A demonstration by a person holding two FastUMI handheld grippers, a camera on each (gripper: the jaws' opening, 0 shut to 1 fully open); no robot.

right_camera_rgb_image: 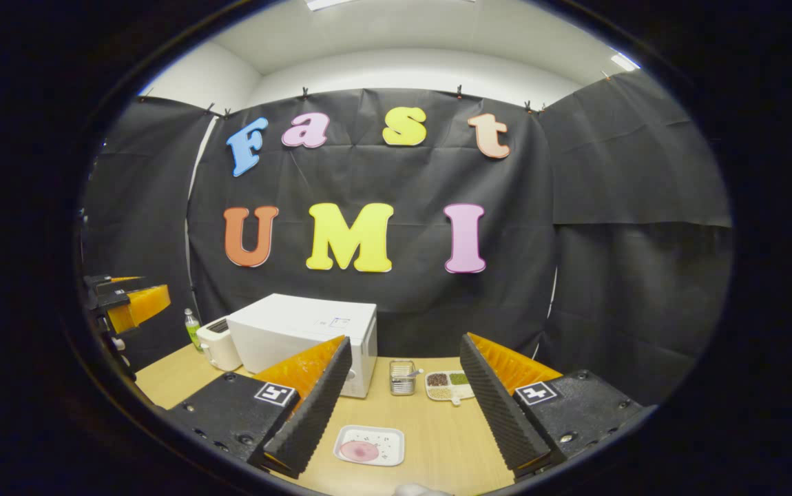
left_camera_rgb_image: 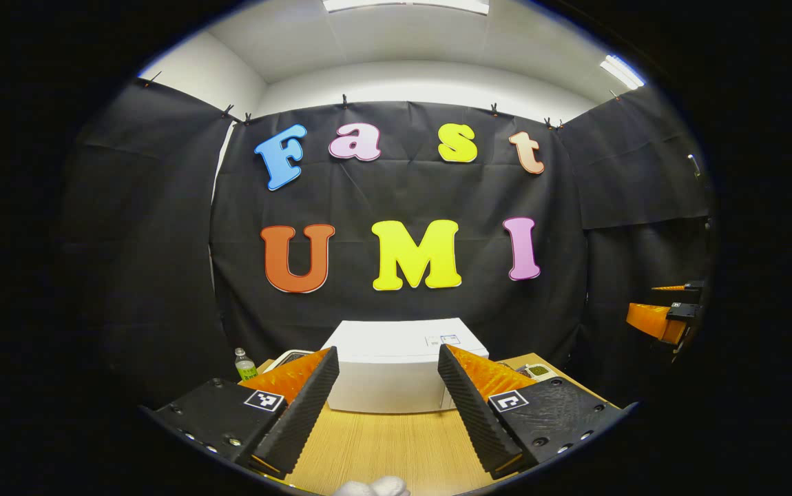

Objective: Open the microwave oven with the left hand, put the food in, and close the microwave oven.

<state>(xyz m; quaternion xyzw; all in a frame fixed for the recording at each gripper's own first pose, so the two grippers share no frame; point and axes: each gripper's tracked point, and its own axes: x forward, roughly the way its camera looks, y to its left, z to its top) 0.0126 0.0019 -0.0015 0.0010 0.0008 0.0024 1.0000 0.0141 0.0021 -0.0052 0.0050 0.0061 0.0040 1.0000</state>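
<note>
Both hand-held grippers held up and spread wide, microwave shut on the counter ahead of me.

In the left gripper view my left hand-held gripper [left_camera_rgb_image: 388, 406] has its fingers wide apart with nothing between them, aimed at the white microwave oven [left_camera_rgb_image: 399, 372], whose door is closed; a small bottle [left_camera_rgb_image: 244, 364] stands off to its left on the wooden counter [left_camera_rgb_image: 382, 448]. In the right gripper view my right hand-held gripper [right_camera_rgb_image: 403, 413] is equally wide apart and holds nothing. The food, a pinkish piece on a small white tray [right_camera_rgb_image: 369, 445], lies on the counter between its fingers, well in front of the microwave. A toaster [right_camera_rgb_image: 218, 344] sits beside the microwave's left, a wire basket [right_camera_rgb_image: 402, 377] and a divided dish [right_camera_rgb_image: 448, 385] to its right.
</note>
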